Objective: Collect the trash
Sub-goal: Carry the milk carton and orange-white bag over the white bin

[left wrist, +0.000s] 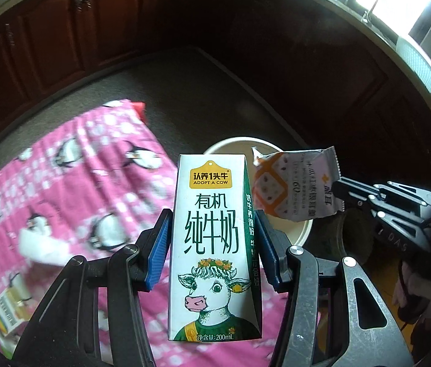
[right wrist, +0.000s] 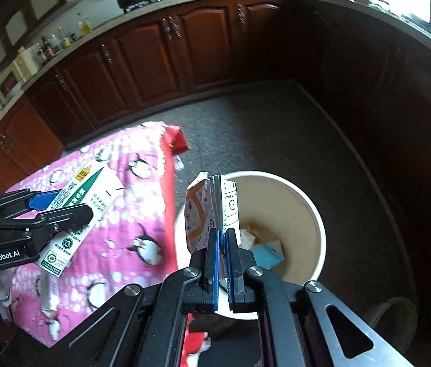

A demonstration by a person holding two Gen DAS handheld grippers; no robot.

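Pink penguin cloth (left wrist: 71, 183) carries a small carton (left wrist: 7, 312); bin (right wrist: 307, 202) on carpet (right wrist: 246, 128)

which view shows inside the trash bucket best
The right wrist view: it looks down into the bucket, showing trash at the bottom. In the left wrist view the milk carton and snack wrapper hide most of it.

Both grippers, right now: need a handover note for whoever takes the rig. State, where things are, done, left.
Left gripper: shut on the milk carton, upright, above the pink penguin cloth.
Right gripper: shut on the snack wrapper, above the bin.
Done: some trash already lies in the bin.
Left: drop wrapper and carton in; then the small box, the white wad and the red pack on the cloth.
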